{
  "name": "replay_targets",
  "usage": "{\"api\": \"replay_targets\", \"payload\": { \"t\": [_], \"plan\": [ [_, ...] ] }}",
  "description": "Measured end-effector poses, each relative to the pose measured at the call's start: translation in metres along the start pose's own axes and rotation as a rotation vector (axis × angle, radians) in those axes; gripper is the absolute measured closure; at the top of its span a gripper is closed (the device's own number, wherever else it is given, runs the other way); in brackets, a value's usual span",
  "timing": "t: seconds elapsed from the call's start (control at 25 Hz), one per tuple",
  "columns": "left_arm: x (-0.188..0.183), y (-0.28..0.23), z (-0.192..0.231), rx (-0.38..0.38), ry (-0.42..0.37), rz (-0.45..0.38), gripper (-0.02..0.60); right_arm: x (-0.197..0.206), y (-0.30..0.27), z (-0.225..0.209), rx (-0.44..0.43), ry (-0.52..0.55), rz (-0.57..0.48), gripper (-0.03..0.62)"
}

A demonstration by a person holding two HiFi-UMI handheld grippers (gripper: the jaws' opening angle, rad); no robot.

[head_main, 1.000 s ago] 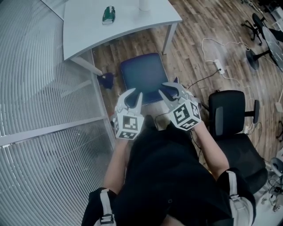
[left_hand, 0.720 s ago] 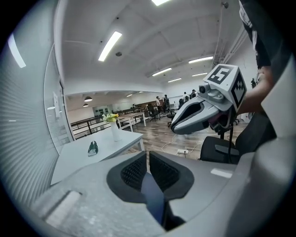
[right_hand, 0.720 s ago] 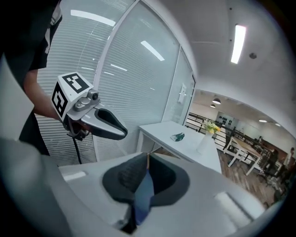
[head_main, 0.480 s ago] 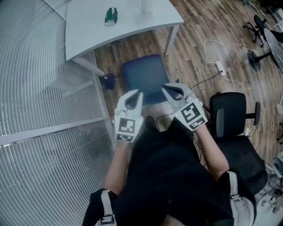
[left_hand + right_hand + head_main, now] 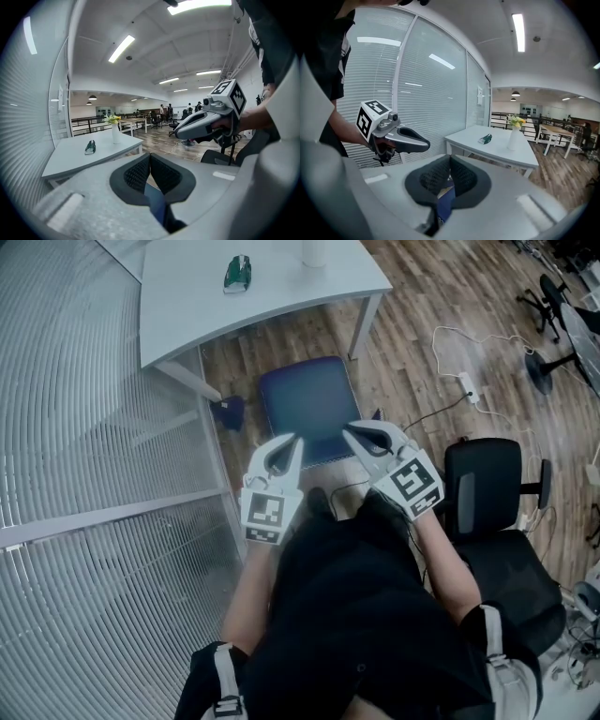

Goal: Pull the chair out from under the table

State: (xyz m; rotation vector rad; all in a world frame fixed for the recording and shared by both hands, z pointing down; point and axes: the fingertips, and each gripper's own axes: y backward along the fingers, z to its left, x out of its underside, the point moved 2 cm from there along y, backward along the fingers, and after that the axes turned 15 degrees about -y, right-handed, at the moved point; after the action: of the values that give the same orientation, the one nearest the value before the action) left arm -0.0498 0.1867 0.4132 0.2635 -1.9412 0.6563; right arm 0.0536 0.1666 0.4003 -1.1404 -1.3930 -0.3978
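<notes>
Now: two tongs clenched empty (tips touching): left tongs (image 5: 291, 440), right tongs (image 5: 349, 430); one blue chair (image 5: 305, 395), one table (image 5: 206, 306).

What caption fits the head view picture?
Left gripper and right gripper, both shut, poised over a blue chair near a white table.

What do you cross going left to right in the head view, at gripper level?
Glass wall with blinds → left gripper → right gripper → black office chair. Blue chair left out: it overlaps both grippers.
</notes>
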Motion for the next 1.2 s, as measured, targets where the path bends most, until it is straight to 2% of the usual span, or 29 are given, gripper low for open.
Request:
{"api": "replay_targets", "payload": {
  "t": [0.32, 1.2],
  "plan": [
    [0.002, 0.000, 0.003, 0.004, 0.000, 0.002, 0.569, 0.006, 0.004, -0.012, 0.006, -0.110, -0.046, 0.592],
    [0.005, -0.009, 0.004, 0.019, -0.006, 0.019, 0.569, 0.006, 0.004, -0.019, 0.022, -0.090, -0.024, 0.592]
  ]
}}
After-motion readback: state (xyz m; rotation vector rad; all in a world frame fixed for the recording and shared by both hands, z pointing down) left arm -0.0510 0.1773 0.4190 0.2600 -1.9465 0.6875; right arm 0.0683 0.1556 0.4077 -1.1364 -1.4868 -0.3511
